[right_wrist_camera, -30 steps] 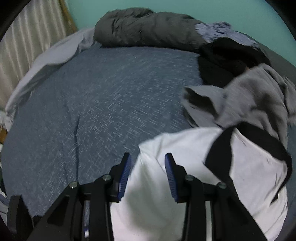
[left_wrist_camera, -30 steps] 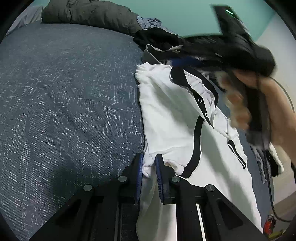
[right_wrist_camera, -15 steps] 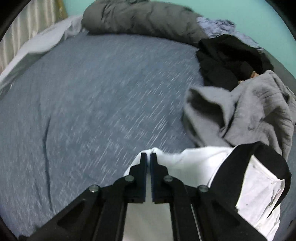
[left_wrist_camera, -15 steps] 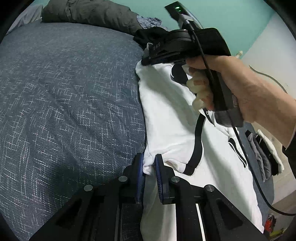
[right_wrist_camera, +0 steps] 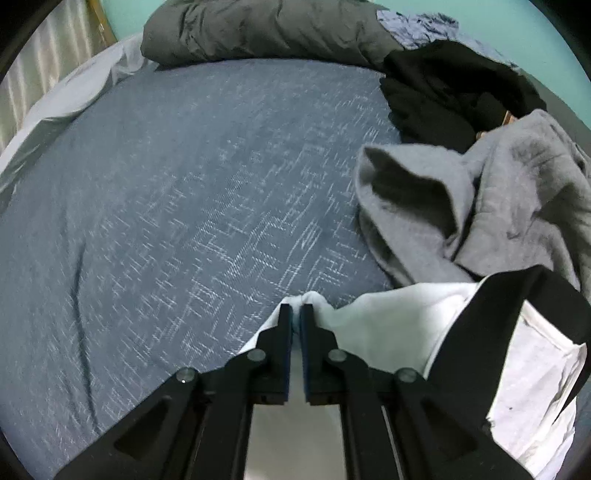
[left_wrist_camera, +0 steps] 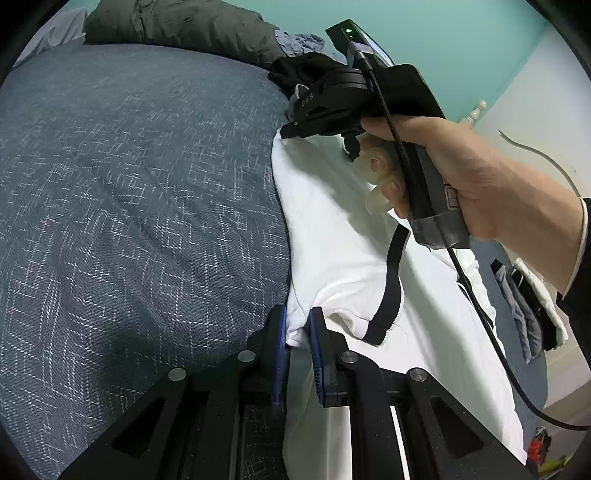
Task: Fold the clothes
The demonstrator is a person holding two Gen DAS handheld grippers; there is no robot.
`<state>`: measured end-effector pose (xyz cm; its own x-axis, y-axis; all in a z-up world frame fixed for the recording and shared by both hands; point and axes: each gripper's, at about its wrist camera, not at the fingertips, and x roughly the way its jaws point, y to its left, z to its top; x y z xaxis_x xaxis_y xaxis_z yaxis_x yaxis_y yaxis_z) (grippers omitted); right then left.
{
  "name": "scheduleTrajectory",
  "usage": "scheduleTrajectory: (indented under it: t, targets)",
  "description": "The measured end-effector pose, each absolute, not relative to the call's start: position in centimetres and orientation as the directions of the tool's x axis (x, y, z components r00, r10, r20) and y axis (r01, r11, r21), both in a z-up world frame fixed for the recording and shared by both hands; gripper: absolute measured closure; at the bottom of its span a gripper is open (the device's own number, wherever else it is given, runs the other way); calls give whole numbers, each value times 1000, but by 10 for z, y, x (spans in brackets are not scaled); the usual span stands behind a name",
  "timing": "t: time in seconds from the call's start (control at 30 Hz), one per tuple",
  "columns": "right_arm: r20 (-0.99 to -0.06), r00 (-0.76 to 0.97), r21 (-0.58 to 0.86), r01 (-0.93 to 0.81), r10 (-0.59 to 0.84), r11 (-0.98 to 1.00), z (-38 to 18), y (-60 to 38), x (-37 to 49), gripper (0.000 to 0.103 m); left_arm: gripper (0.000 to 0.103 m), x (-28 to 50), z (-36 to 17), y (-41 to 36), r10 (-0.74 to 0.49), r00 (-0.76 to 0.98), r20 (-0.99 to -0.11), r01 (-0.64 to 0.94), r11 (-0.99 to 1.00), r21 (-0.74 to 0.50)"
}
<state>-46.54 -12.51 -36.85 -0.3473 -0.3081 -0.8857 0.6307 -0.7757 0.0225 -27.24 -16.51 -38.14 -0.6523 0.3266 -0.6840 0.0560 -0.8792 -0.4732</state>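
Observation:
A white shirt with black trim lies along the right side of a blue-grey bedspread. My left gripper is shut on a pinch of the shirt's left edge near a sleeve. In the left wrist view a hand holds my right gripper, whose tip pinches the shirt's far corner. The right wrist view shows my right gripper shut on that white corner, with the black collar band to its right.
A grey garment is crumpled just beyond the shirt, with a black one behind it. A dark olive bundle lies at the bed's far end. A pale sheet edges the left. More clothes hang off the bed's right.
My right gripper went from open around the shirt's corner to shut on it, and has lifted it slightly. My left gripper has kept its hold on the shirt edge.

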Motion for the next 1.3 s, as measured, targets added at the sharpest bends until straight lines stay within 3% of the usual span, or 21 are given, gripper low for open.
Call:
scheduleTrajectory:
  t: [0.1,0.17,0.47,0.67,0.8,0.93,1.3]
  targets:
    - [-868,-378,27,612,-322,-790,-355,-117,-465,82,89,-272,-380,-166,328,-652,-684,60,-877,-477]
    - [-853,-405,27,595,-329,-803,-342,-108,-464,63,89,-267,-381,-168,326,-651,-685,59,-879,-474]
    - [-763,-446,172,558,-468,-812,-274,-6,-419,55,77,-248,-371,-185,296,-656,-694,89,-883,-461]
    - [-771,-418,246,501,-481,-830,-259,108,-348,52,77,-213,-362,-202,310,-664,-680,129,-848,-513]
    - [-796,-387,293,426,-465,-856,-266,189,-298,49,77,-190,-351,-204,312,-669,-674,146,-834,-531]
    - [-833,-395,253,352,-388,-901,-274,260,-247,48,76,-163,-334,-199,310,-654,-690,142,-846,-514]
    - [-882,-304,290,252,-360,-923,-299,385,-117,44,63,-81,-299,-166,360,-511,-781,78,-885,-459]
